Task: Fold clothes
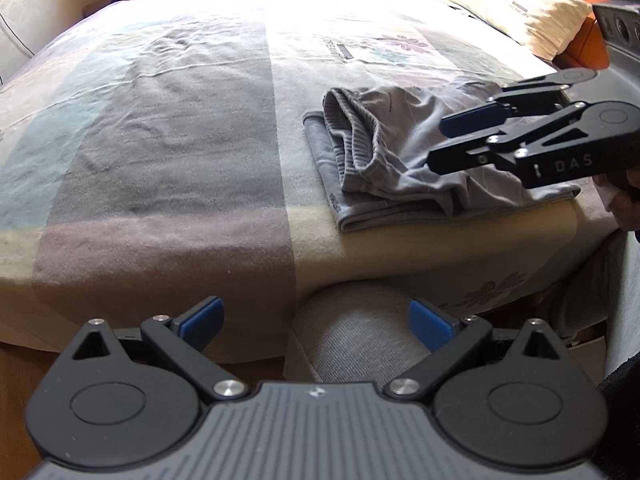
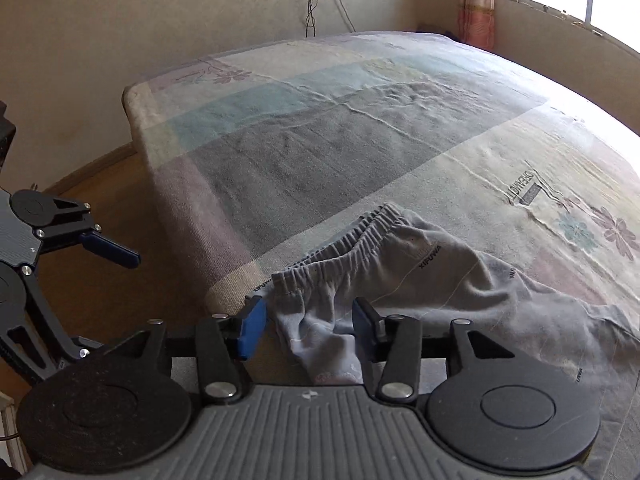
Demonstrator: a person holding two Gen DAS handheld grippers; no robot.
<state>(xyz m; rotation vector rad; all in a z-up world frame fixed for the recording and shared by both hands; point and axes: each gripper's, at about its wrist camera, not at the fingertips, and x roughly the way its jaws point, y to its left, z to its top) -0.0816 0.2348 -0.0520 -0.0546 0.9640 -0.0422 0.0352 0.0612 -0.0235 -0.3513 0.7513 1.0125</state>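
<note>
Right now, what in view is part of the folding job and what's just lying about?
Job: grey pants, folded grey garment under them, right gripper, left gripper, both with jaws open.
Lying about: pillow, blanket, curtain.

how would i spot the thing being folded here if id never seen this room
Find the bed with its pastel blocked blanket. Near its front edge, toward the pillow end, lie grey trousers. Their ribbed elastic waistband and grey cloth mark them out; the right tool hovers open over them.
</note>
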